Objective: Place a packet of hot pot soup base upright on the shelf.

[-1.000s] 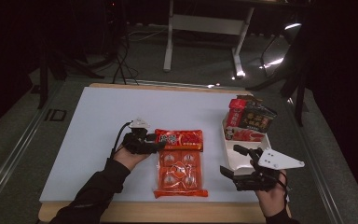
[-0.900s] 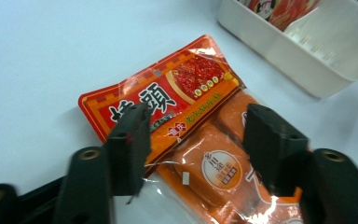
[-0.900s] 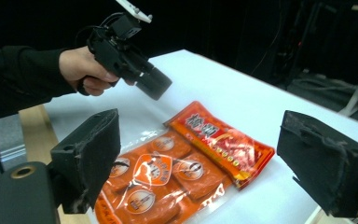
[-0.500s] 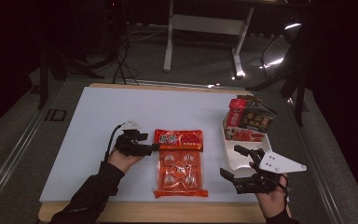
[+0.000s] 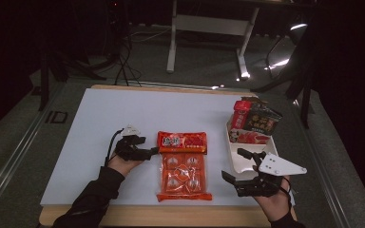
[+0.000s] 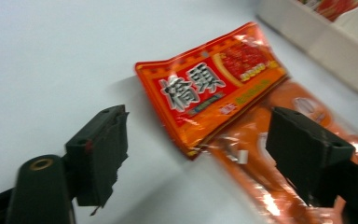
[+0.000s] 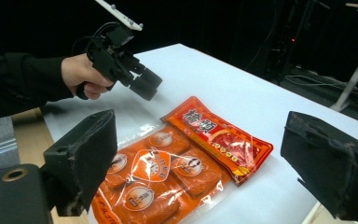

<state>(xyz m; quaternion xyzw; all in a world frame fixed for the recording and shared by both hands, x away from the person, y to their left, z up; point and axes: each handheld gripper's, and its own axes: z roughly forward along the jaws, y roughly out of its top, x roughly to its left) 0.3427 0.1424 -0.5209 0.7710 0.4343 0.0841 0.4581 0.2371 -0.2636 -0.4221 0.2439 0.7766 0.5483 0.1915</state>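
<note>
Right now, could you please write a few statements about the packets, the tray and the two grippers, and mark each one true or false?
1. The red packet lies across the top end of the orange multi-pack. True.
2. The left gripper is shut on the red packet. False: its jaws stand open beside the packet's left end and have just been opening, with nothing between them.
3. The white tray at the table's right holds several packets. True.
4. The right gripper holds the orange multi-pack. False: its jaws are open and empty, to the right of the pack.
5. The orange multi-pack lies inside the tray. False: it lies on the white table.
</note>
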